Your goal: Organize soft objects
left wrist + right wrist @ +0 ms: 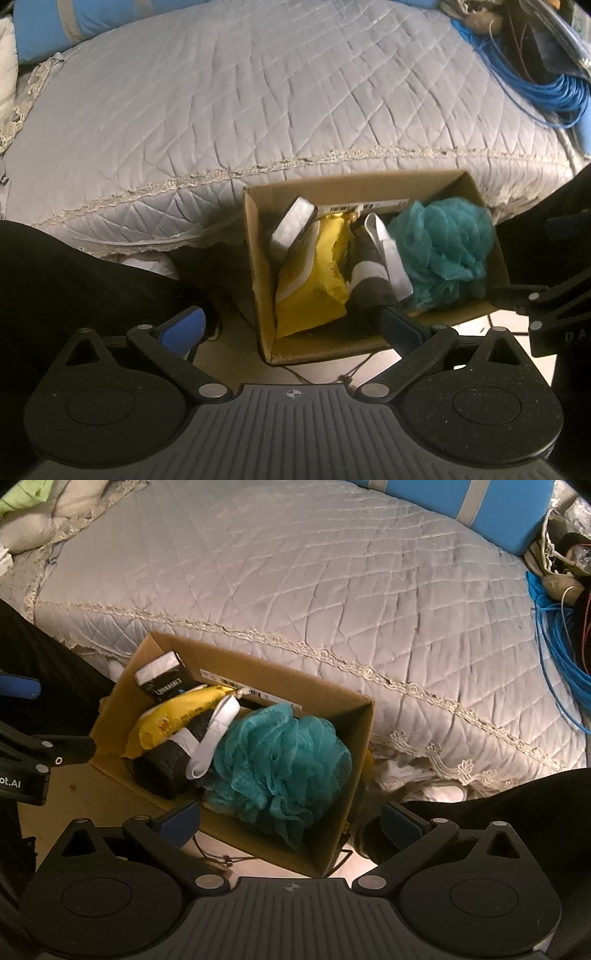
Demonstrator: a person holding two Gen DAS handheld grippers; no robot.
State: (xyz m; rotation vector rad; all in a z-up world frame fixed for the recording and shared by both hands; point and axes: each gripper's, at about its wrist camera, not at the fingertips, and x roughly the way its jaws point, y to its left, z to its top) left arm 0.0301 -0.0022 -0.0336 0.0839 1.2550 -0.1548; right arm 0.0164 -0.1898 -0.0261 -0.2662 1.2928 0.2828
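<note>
- Much of what sits in the cardboard box (258,258) is only half visible to me: the items overlap, and the bottom of the box is in shadow.
- The dark roll with the white band (177,760) shows only its end and part of its side; I cannot tell what it is.
- Print on the small black-and-white carton (164,677) is too blurred to read.
- My own legs in dark cloth cut off the lower corners of both views, and the floor around the box is mostly hidden.
- The box stands open on the floor, touching the edge of the quilted grey bedspread (258,92).
- Inside it, the teal mesh pouf (280,760) fills the end furthest from the carton.
- The yellow pouch (314,280) lies beside the dark roll, between the pouf and the carton, its long axis running from the near wall of the box toward the bed.
- The carton leans in the corner of the box nearest the bed.
- My left gripper (291,328) hangs over the near side of the box, jaws spread wide, nothing in them.
- My right gripper (291,819) points down above the pouf, jaws equally wide and empty.
</note>
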